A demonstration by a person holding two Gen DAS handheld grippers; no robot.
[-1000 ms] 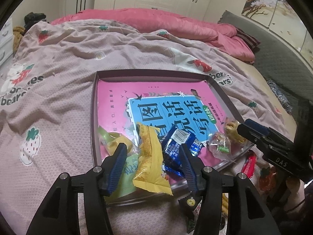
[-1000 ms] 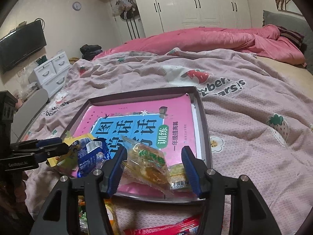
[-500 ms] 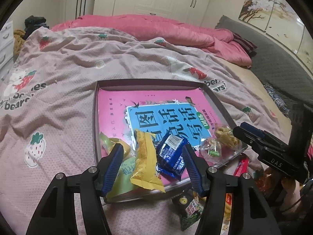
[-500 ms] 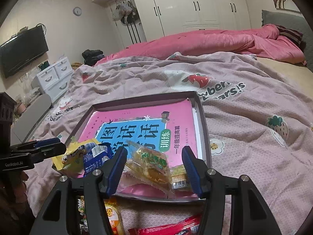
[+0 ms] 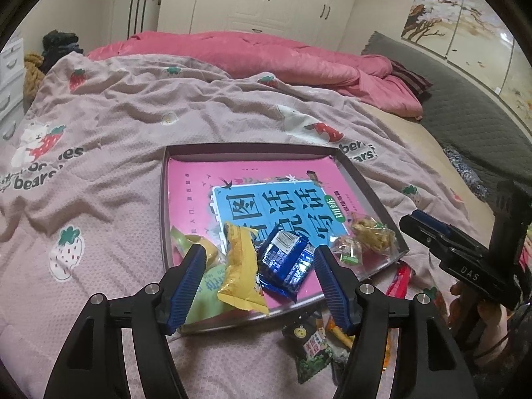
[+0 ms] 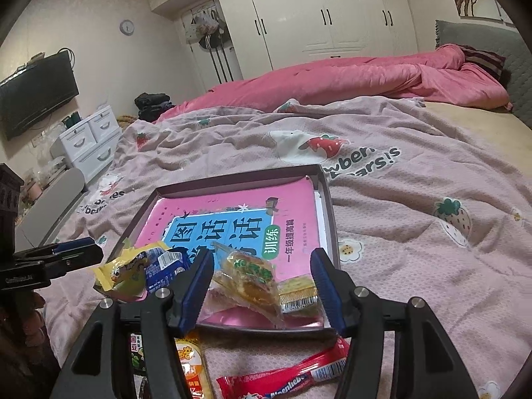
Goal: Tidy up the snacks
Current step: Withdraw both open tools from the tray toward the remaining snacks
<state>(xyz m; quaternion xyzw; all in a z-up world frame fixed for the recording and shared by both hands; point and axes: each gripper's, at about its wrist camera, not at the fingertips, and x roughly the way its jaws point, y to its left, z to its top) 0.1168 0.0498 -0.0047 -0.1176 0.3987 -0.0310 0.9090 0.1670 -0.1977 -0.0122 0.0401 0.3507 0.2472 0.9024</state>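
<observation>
The left gripper (image 5: 259,266) hangs over the tray (image 5: 252,148), jaws opening, pinching nothing above the yellow packet (image 5: 241,274) and blue packet (image 5: 286,262). The right gripper (image 6: 262,276) hovers half-wide and empty over a clear-wrapped pastry (image 6: 249,282).

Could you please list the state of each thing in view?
Left tool: opening, pressing nothing.
Right tool: open, holding nothing.
Tray: on the bed, holding a book and snacks.
Blue packet: lying in tray.
Yellow packet: lying in tray.
Red packet: on the blanket, outside tray.
</observation>
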